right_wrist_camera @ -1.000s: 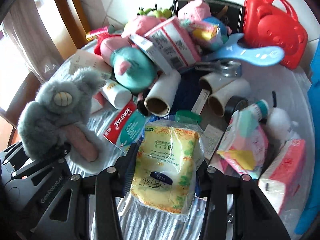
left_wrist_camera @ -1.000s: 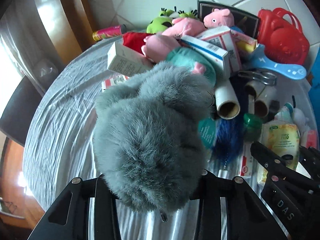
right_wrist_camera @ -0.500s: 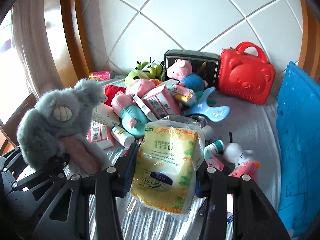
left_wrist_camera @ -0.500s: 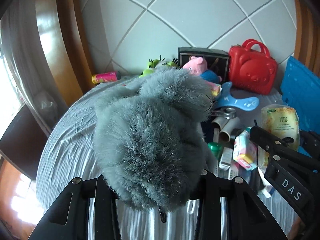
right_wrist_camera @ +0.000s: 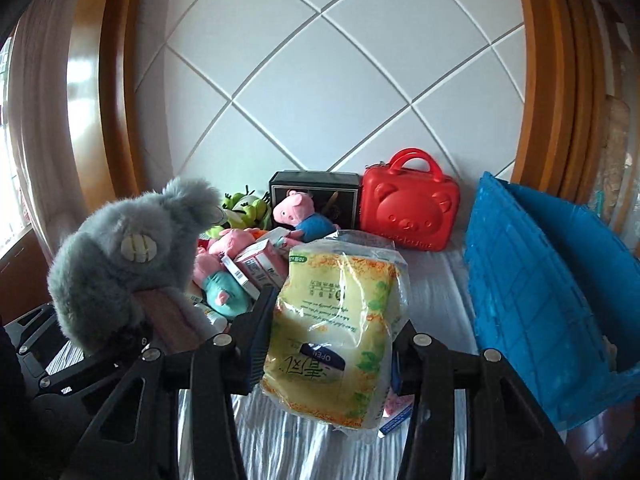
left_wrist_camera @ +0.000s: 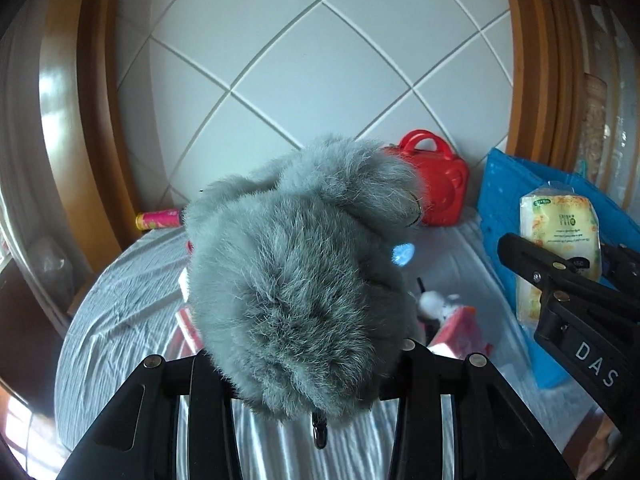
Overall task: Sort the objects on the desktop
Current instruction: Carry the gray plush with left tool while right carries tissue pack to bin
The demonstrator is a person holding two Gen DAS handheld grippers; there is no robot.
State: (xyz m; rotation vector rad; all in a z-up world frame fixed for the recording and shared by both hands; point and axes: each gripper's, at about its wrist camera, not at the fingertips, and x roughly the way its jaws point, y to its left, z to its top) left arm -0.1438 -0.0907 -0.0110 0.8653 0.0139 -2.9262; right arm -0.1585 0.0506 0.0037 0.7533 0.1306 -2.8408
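Light level: I read both views as bright, even daylight.
Source: from my left, where the window edge (right_wrist_camera: pixel 8 92) is blown out white.
Glare: broad sheen on the curved varnished wooden frame (right_wrist_camera: pixel 86 92); highlights on the clear wrapper of the yellow wipes pack (right_wrist_camera: pixel 340 320); a pale patch on the glossy red bear-face case (right_wrist_camera: pixel 408 216).
Shadows: soft, under the fluffy grey plush toy (left_wrist_camera: pixel 304 280) and on the wrinkled grey-white tablecloth (left_wrist_camera: pixel 120 312).
Distortion: strong fisheye; white wall tile lines (left_wrist_camera: pixel 320 0) bow, corners vignette to black.
Focus: I find the centre sharp and the rims smeared.
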